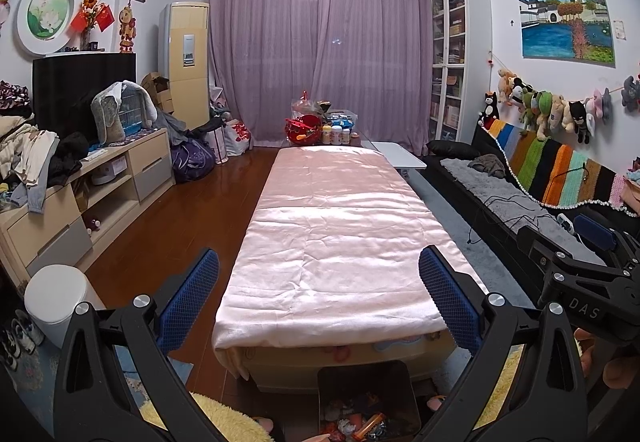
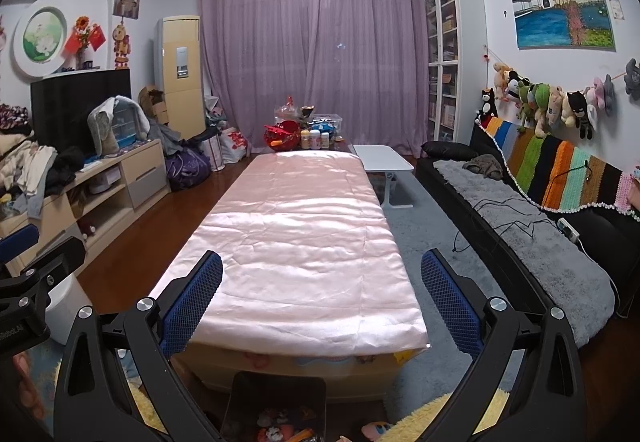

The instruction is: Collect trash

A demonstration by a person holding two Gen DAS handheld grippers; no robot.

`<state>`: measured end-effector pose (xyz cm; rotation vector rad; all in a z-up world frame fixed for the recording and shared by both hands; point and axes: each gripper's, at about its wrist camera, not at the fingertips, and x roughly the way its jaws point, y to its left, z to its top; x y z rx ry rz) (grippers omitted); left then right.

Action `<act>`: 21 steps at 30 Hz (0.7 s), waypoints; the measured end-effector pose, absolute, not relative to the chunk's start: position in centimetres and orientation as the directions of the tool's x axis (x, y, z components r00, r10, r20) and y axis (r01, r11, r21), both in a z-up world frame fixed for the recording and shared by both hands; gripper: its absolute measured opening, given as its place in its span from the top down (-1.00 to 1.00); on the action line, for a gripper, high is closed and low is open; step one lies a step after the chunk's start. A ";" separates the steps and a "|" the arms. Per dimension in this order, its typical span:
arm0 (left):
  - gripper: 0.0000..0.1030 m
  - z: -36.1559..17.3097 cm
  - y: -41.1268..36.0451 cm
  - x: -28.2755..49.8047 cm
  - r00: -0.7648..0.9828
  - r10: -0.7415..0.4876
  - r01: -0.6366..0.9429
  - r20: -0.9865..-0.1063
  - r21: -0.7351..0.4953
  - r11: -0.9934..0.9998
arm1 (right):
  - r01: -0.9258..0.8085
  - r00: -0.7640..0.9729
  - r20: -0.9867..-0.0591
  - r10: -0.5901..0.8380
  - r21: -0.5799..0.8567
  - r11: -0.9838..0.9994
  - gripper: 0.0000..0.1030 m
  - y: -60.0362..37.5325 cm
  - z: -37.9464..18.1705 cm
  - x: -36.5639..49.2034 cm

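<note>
A dark trash bin (image 1: 366, 398) stands on the floor at the near end of a long table covered with a pink satin cloth (image 1: 332, 242). It holds several colourful wrappers and scraps (image 1: 356, 426). The bin also shows in the right wrist view (image 2: 280, 406), below the cloth (image 2: 296, 242). My left gripper (image 1: 319, 274) is open and empty, held above the table's near end. My right gripper (image 2: 322, 276) is open and empty, also above the near end. The right gripper's body shows at the right edge of the left wrist view (image 1: 580, 282).
Bottles, a red basket and bags (image 1: 320, 129) crowd the table's far end. A white bin (image 1: 56, 302) stands at the left by a low cabinet (image 1: 100, 193). A black sofa with a grey throw (image 2: 532, 242) runs along the right. A small white table (image 2: 382, 161) stands beside it.
</note>
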<state>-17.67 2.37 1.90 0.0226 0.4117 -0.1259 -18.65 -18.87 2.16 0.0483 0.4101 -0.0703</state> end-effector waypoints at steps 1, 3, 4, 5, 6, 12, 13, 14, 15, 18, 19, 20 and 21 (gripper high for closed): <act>-0.85 1.9 2.4 -17.7 0.910 -0.115 0.125 -0.399 -0.001 0.992 | 0.078 0.915 -0.400 -0.058 0.033 0.996 -0.94 -18.9 2.1 -18.7; -0.85 2.1 2.4 -17.7 0.911 -0.114 0.125 -0.396 0.002 0.992 | 0.078 0.915 -0.399 -0.059 0.032 0.996 -0.94 -18.9 2.1 -18.7; -0.85 2.2 2.5 -17.8 0.911 -0.114 0.125 -0.396 0.002 0.992 | 0.079 0.915 -0.400 -0.059 0.032 0.996 -0.94 -18.9 2.1 -18.7; -0.85 2.2 2.5 -17.7 0.912 -0.113 0.124 -0.395 0.002 0.992 | 0.078 0.914 -0.401 -0.059 0.031 0.996 -0.94 -18.9 2.0 -18.7; -0.85 2.2 2.4 -17.8 0.912 -0.111 0.122 -0.395 0.004 0.992 | 0.078 0.914 -0.401 -0.059 0.032 0.996 -0.94 -18.9 2.0 -18.7; -0.84 2.6 2.6 -17.8 0.915 -0.085 0.102 -0.394 0.022 0.995 | 0.078 0.914 -0.401 -0.059 0.032 0.996 -0.94 -18.9 1.9 -18.6; -0.84 2.5 2.5 -17.9 0.916 -0.078 0.097 -0.394 0.029 0.995 | 0.078 0.914 -0.402 -0.059 0.031 0.996 -0.94 -18.9 1.9 -18.6; -0.84 2.6 2.5 -17.9 0.916 -0.076 0.097 -0.393 0.033 0.995 | 0.078 0.914 -0.402 -0.060 0.030 0.996 -0.94 -18.9 1.9 -18.6; -0.84 2.6 2.5 -17.8 0.916 -0.076 0.097 -0.394 0.032 0.995 | 0.078 0.914 -0.402 -0.059 0.031 0.996 -0.94 -18.9 1.9 -18.6; -0.84 2.6 2.4 -17.9 0.915 -0.091 0.110 -0.394 0.026 0.994 | 0.081 0.913 -0.403 -0.061 0.031 0.996 -0.94 -18.9 1.9 -18.6; -0.84 2.6 2.4 -17.9 0.915 -0.092 0.112 -0.392 0.027 0.993 | 0.082 0.913 -0.404 -0.062 0.031 0.996 -0.94 -18.9 1.8 -18.7; -0.84 2.6 2.3 -18.0 0.917 -0.093 0.112 -0.389 0.029 0.993 | 0.082 0.913 -0.404 -0.062 0.032 0.996 -0.94 -18.9 1.7 -18.7; -0.84 2.6 2.3 -17.9 0.918 -0.092 0.112 -0.386 0.030 0.993 | 0.083 0.913 -0.404 -0.063 0.031 0.996 -0.94 -18.9 1.7 -18.7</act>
